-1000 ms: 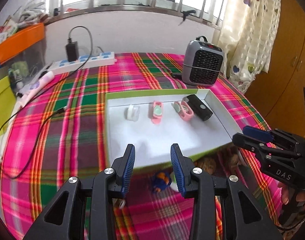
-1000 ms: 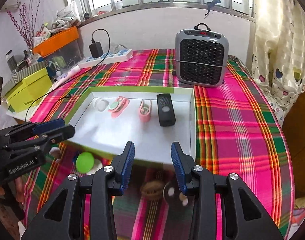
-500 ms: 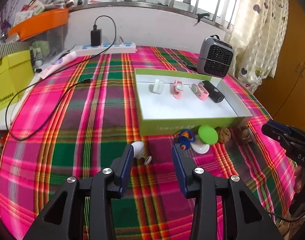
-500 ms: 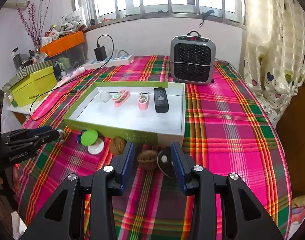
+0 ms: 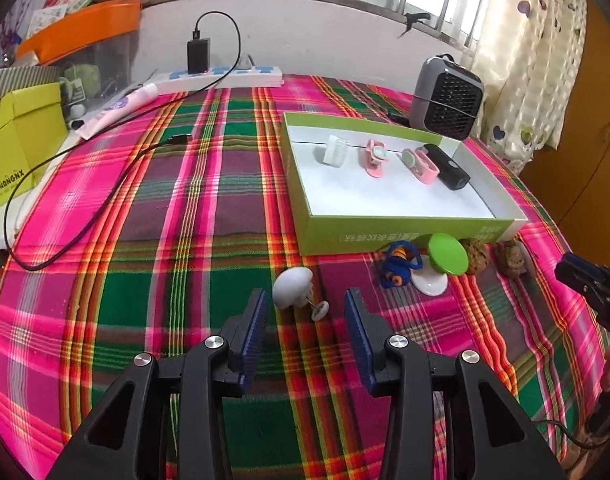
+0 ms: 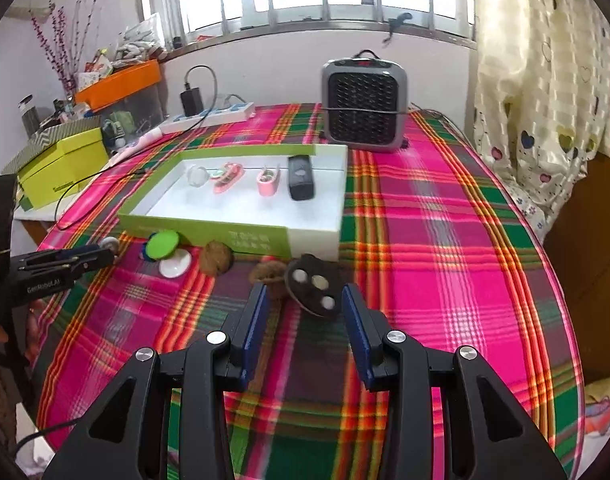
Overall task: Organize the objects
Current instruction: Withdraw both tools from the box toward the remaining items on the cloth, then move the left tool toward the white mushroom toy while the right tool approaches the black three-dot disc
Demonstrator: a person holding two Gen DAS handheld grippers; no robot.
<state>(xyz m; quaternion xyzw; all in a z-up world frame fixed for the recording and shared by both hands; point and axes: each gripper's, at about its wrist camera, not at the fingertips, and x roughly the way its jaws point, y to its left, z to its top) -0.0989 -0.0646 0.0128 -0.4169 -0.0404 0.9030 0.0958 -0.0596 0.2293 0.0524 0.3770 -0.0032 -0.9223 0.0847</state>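
Left gripper (image 5: 305, 312) open, empty, low over table (image 5: 185, 208); white mushroom-shaped piece (image 5: 293, 287) just ahead of fingertips, nearer the left finger. Right gripper (image 6: 303, 304) open too, black disc with white dots (image 6: 314, 285) between fingertips, no visible contact. Brown nut (image 6: 269, 271) just beside left finger. Green tray (image 6: 209, 229) behind both.

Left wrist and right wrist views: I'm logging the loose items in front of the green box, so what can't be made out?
- Blue and orange item: too small to identify; right wrist view, green round disc hides it.
- Second brown lumpy nut: right wrist view, black round disc with white dots overlaps it.
- Right gripper: left wrist view, cut by edge.
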